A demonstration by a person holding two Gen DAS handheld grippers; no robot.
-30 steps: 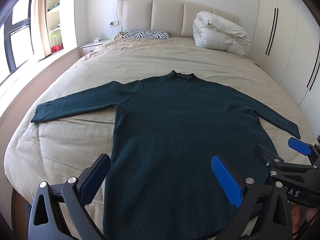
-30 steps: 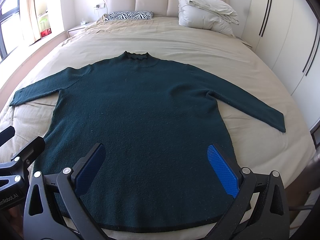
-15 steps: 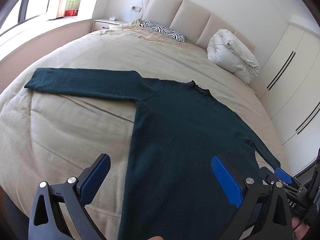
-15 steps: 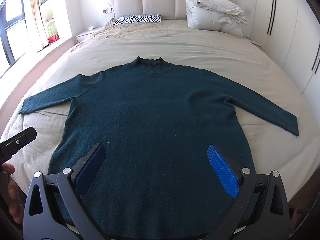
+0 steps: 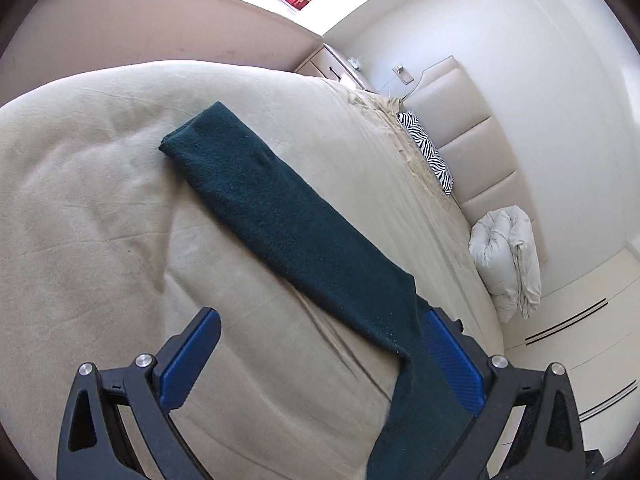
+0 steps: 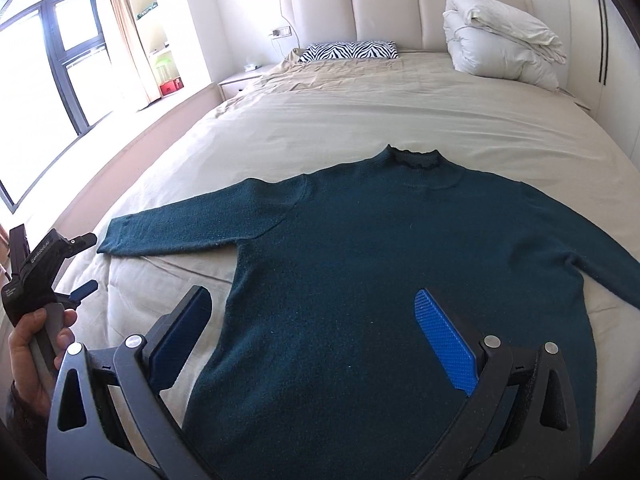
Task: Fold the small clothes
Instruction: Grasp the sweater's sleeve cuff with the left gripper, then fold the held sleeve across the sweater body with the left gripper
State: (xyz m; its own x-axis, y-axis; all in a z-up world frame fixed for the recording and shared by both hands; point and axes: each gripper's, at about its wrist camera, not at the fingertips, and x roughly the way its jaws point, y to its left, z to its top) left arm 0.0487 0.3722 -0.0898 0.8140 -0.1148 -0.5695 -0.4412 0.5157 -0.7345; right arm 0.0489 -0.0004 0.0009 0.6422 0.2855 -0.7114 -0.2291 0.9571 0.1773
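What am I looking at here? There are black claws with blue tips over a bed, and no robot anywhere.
No robot: a person holds a two-finger gripper in each hand, each with a camera looking along its fingers. One picture comes from the left gripper, the other from the right gripper. In the right view you can see the person's hand holding the left tool. A dark green sweater lies flat on the beige bed, sleeves spread. The left view looks along one sleeve. Both grippers are open and hold nothing. Beyond the sweater are a zebra pillow and a folded duvet.
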